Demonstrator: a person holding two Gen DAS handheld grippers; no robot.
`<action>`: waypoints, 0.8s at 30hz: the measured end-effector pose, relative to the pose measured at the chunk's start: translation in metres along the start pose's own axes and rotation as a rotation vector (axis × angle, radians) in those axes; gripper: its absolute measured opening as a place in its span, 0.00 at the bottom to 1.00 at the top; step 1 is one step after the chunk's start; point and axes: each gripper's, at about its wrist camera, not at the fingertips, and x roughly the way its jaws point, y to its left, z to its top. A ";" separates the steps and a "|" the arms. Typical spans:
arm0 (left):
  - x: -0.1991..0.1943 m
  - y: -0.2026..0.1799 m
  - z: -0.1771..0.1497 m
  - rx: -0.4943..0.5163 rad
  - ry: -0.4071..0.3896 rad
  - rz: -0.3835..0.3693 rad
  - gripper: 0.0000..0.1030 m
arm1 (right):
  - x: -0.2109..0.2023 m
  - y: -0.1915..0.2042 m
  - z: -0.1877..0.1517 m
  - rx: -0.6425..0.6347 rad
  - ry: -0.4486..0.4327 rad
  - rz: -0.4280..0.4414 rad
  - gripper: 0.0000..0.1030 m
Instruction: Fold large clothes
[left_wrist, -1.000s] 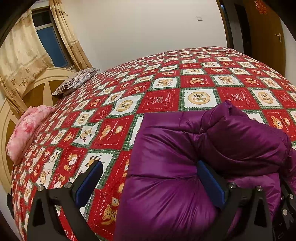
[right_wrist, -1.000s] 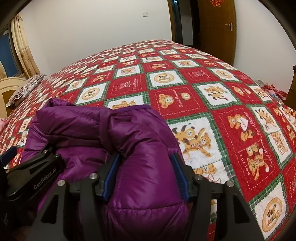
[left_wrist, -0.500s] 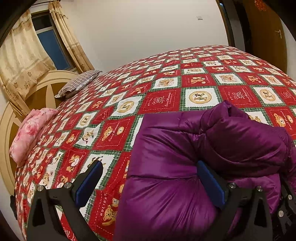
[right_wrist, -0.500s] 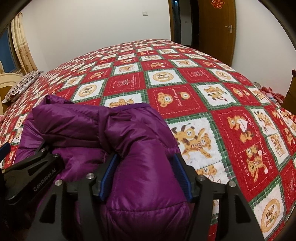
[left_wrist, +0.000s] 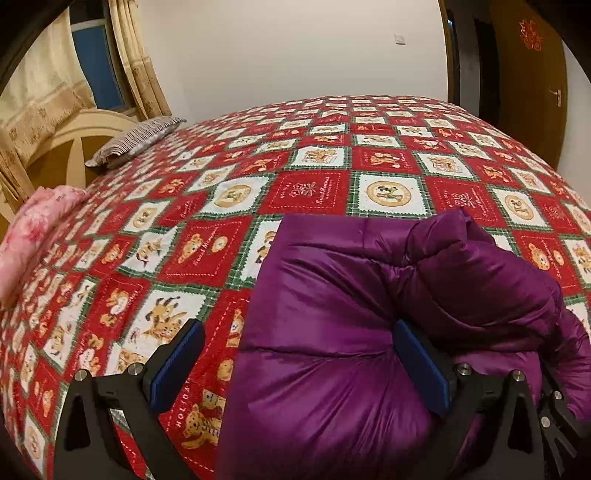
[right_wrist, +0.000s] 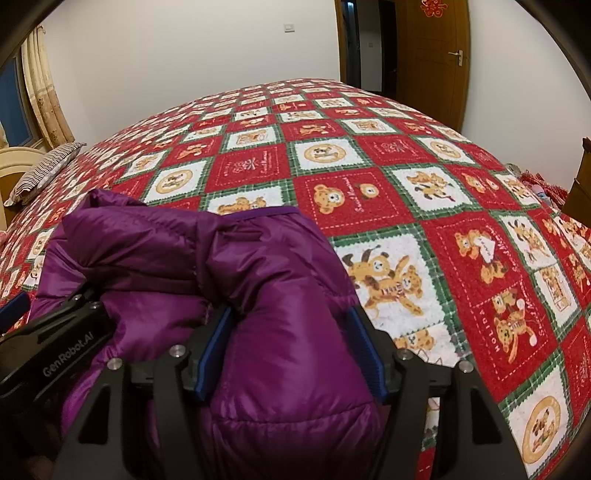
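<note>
Glossy purple down jacket (left_wrist: 332, 325) between blue-padded black fingers (left_wrist: 177, 365). Ahead of the fingers, quilt (left_wrist: 317, 192) in red and white squares with green plaid borders and tan bear prints. Left of the fingers: pink floral pillow (left_wrist: 33, 236), grey striped pillow (left_wrist: 136, 140), beige patterned curtains (left_wrist: 40, 96).

We see a wide bed covered by a red, green and white teddy-bear patchwork quilt (left_wrist: 317, 192). On it lie a puffy purple quilted jacket (left_wrist: 332, 314), a striped grey pillow (left_wrist: 136, 138) and a pink floral folded blanket (left_wrist: 33, 229).
</note>
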 end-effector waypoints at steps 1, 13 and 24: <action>0.000 0.001 0.000 -0.003 0.003 -0.006 0.99 | 0.000 0.000 0.000 0.000 0.000 0.001 0.65; 0.001 0.001 0.001 -0.002 0.013 -0.024 0.99 | 0.002 0.000 -0.001 0.011 -0.001 0.011 0.66; -0.074 0.051 -0.029 0.060 -0.015 -0.290 0.99 | -0.052 -0.035 -0.005 0.045 -0.048 0.111 0.77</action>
